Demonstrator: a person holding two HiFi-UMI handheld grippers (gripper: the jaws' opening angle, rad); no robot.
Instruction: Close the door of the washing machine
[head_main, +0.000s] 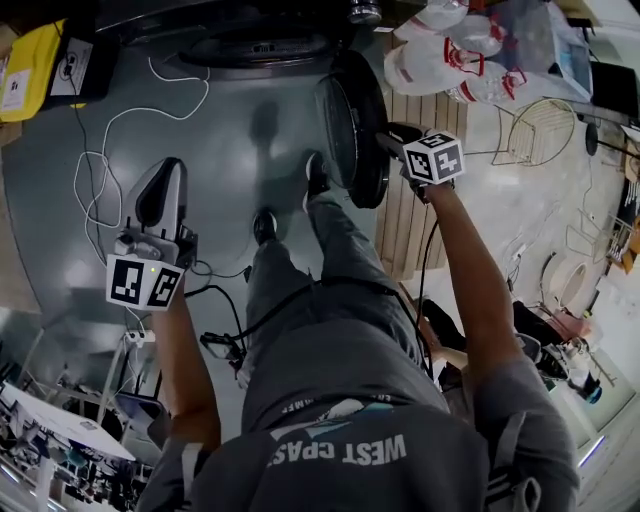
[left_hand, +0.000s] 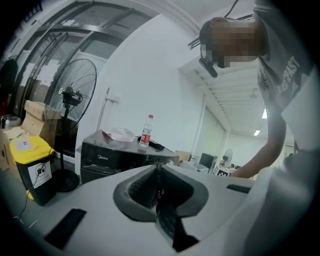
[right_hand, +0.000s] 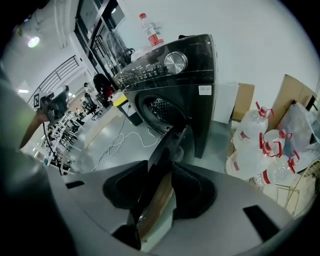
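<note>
While the left gripper (head_main: 166, 172) hangs well out from the front of the washing machine (head_main: 255, 45), off to its left, jaws pressed together on nothing, the door (head_main: 352, 128) stands swung out from the machine, edge-on to the person. Its free rim runs between the jaws of the right gripper (head_main: 392, 138), which stand wide, a gap showing on one side and no clamping evident. Bare floor (head_main: 240, 130) lies open before the machine, a white cable (head_main: 98, 190) trailing to its left, water jugs (head_main: 440, 55) crowding its right.

- The washing machine (head_main: 260, 45) stood at twelve o'clock, a bottle (right_hand: 151, 30) on top.
- Its door (head_main: 352, 128) hung at one o'clock, edge between my right claw's (head_main: 394, 137) jaws.
- Water jugs (head_main: 445, 55) lay at two o'clock.
</note>
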